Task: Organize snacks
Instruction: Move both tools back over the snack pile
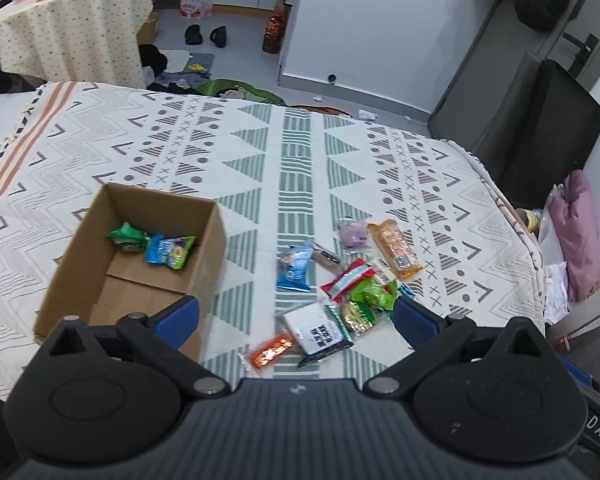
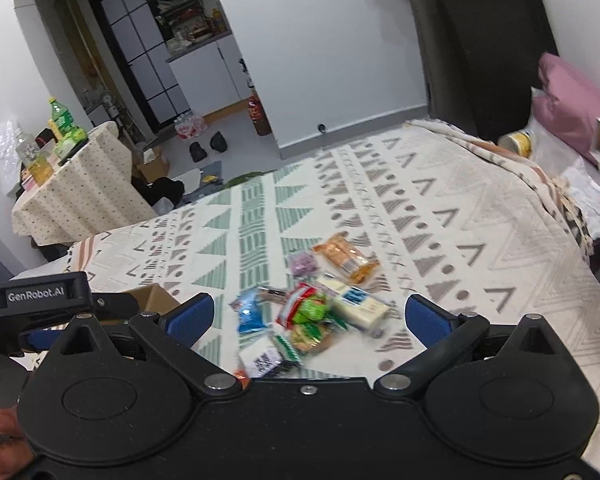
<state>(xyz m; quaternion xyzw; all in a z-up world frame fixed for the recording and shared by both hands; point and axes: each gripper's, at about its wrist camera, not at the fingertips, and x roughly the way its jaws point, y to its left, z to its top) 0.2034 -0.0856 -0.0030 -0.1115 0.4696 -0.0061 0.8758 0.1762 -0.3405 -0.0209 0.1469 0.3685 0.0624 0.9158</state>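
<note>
A cardboard box sits on the patterned bedspread, holding a green packet and a blue-green packet. To its right lies a heap of snack packets: a blue one, an orange one, a purple one, a red-white one, a white-black one. My left gripper hangs open above the heap's near edge, empty. In the right wrist view my right gripper is open over the same heap, also empty. A box corner shows at left.
The bedspread ends at a far edge with floor beyond. A draped side table with bottles stands far left. A black chair and pink bundle flank the right side. The other gripper's body and a hand are at left.
</note>
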